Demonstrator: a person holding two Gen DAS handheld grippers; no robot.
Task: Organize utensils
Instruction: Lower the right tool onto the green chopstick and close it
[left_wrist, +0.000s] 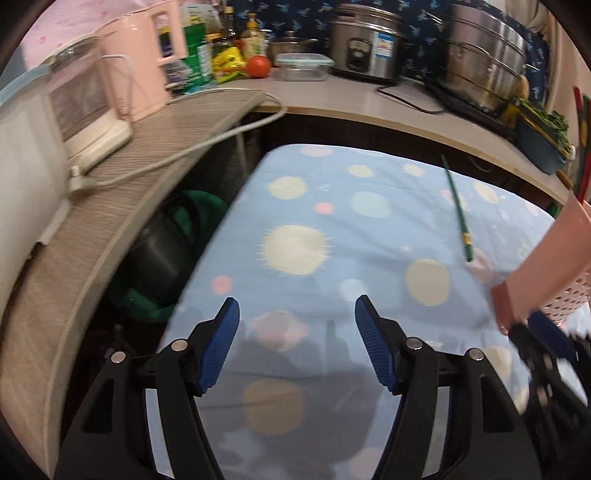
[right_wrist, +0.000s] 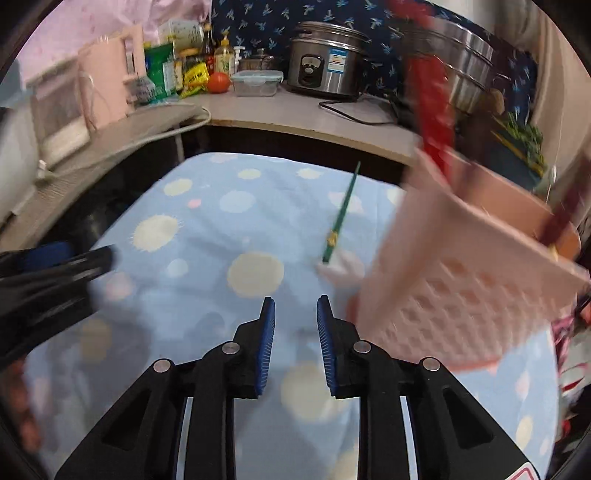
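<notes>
one green chopstick (right_wrist: 340, 216) lies on the dotted blue cloth (right_wrist: 207, 266), just left of the tilted pink basket (right_wrist: 454, 291). left claw (left_wrist: 296, 314) gapes wide, empty; right claw (right_wrist: 295, 310) stands partly open, empty, near the basket's base.

Rice cooker (left_wrist: 364, 48), tomato (left_wrist: 257, 66) and glass container (left_wrist: 303, 66) on the counter (left_wrist: 332, 96) behind a dotted blue cloth (left_wrist: 314, 221)

Home kitchen, rice cooker (left_wrist: 364, 46) on counter (left_wrist: 332, 96), sauce bottles (left_wrist: 253, 35), steel steamer pot (left_wrist: 484, 59)
</notes>
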